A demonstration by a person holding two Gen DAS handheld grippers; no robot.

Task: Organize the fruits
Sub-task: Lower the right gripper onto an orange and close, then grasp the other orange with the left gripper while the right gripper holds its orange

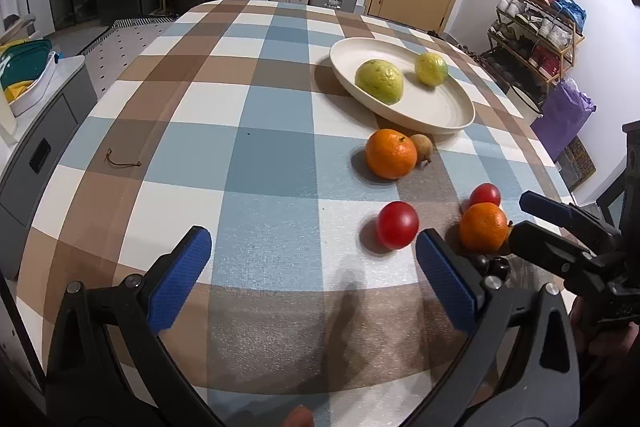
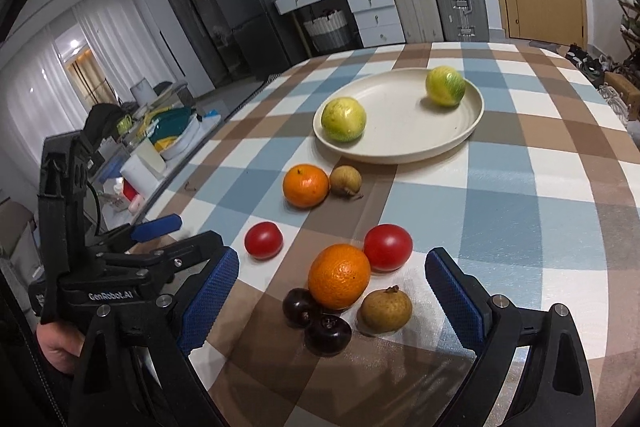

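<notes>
Two yellow-green fruits (image 2: 344, 119) (image 2: 445, 86) sit on a cream plate (image 2: 400, 151), far ahead of the right gripper (image 2: 332, 291). Between its open fingers cluster an orange (image 2: 339, 275), a tomato (image 2: 388, 247), a brown longan (image 2: 386, 309) and two dark cherries (image 2: 316, 319). Another orange (image 2: 305, 185), longan (image 2: 345, 179) and tomato (image 2: 263, 239) lie ahead-left.

Behind the near orange (image 1: 483, 227) in the left wrist view: a brown longan-like fruit, only a sliver at its right edge. Two dark plum-like fruits (image 1: 492, 265) half hidden there by the left gripper's (image 1: 314, 247) right finger. Farther small brown fruit (image 1: 422, 149) partly covered by the far orange (image 1: 391, 153). Right gripper (image 1: 532, 217) cut off by the frame's right side. Shoes on the rack (image 1: 536, 27) too small to tell apart. Holding hand (image 2: 60, 349) mostly out of frame in the right wrist view.
</notes>
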